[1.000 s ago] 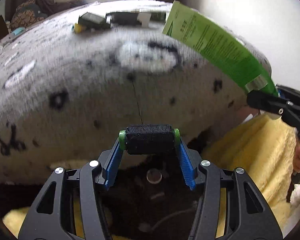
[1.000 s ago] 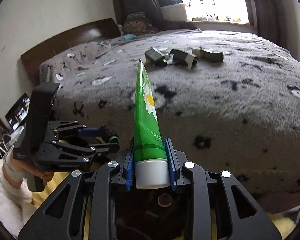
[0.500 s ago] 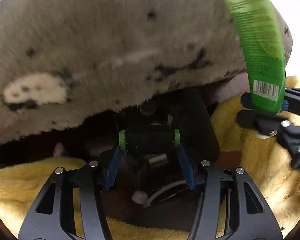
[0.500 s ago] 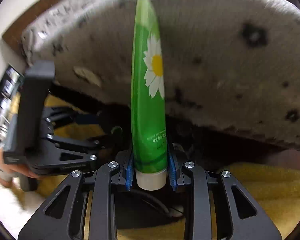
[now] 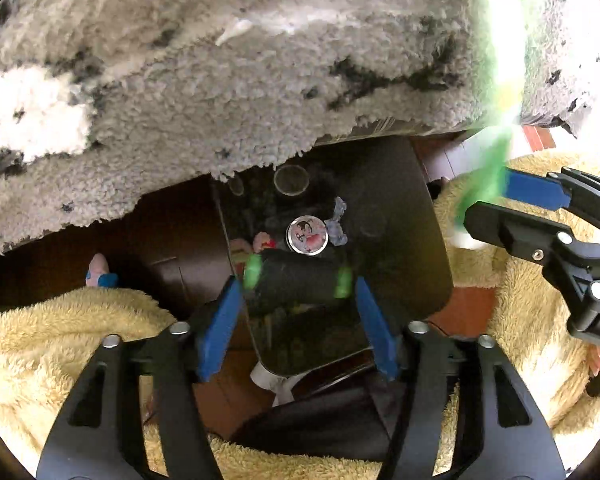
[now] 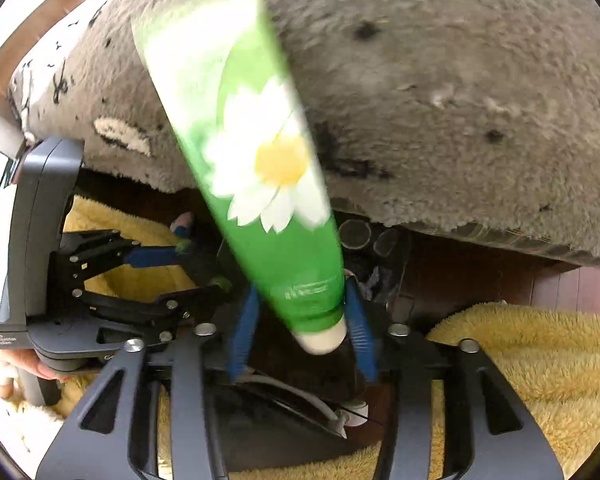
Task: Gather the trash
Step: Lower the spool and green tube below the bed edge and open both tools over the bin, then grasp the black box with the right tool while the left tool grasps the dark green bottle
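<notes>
Green tube [image 6: 276, 200] with a daisy print tilted between the spread fingers of the right gripper [image 6: 300, 320], black roll [image 5: 296, 280] in the gap of the opened left gripper [image 5: 296, 312], both above a dark bin [image 5: 400, 240] beside the grey blanket [image 5: 220, 80]

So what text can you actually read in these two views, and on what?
"D": on the right gripper body at the frame edge, with the rest cut off.
Small print on the green tube, below the daisy: too blurred to read.
Label on the left gripper body: too small to read.
Round badge: a cartoon picture, with no legible words.
</notes>
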A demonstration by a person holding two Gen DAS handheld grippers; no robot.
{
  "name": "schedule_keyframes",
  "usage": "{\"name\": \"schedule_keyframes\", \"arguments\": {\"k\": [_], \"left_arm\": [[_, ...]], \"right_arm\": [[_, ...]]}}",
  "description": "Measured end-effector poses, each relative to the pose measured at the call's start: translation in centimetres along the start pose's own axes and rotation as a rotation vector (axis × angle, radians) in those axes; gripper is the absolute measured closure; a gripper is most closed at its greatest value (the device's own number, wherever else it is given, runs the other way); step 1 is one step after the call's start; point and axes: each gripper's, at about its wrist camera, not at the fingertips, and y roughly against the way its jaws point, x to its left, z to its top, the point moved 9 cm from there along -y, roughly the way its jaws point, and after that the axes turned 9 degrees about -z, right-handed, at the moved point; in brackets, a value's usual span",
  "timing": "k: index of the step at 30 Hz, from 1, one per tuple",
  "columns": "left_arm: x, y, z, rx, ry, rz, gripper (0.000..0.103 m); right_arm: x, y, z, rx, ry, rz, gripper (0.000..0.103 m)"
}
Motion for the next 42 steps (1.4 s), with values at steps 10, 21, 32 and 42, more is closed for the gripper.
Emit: {"name": "schedule_keyframes", "arguments": {"k": [10, 21, 32, 42], "left_arm": [[0.1, 3.3, 1.0, -0.055, -0.039, 0.042, 0.035], [-1.1, 14.7, 6.7, -0.336, -0.087, 0.063, 0.02], [2.2, 20.1, 16.7, -0.523, -0.047, 0.19, 0.014], [5.3, 20.4, 23.4, -0.503, 0.006, 0.215, 0.014]], "right_arm": [[-1.5, 2.0, 1.9, -0.054, -0.039, -0.019, 0.048], [-4.0, 11.2, 9.6, -0.316, -0.014, -0.077, 0.038], [-3.9, 13.2, 23.1, -0.48, 0.02, -0.167, 0.03], [-3.2, 8.2, 34.0, -0.449, 0.08, -0.23, 0.031]]}}
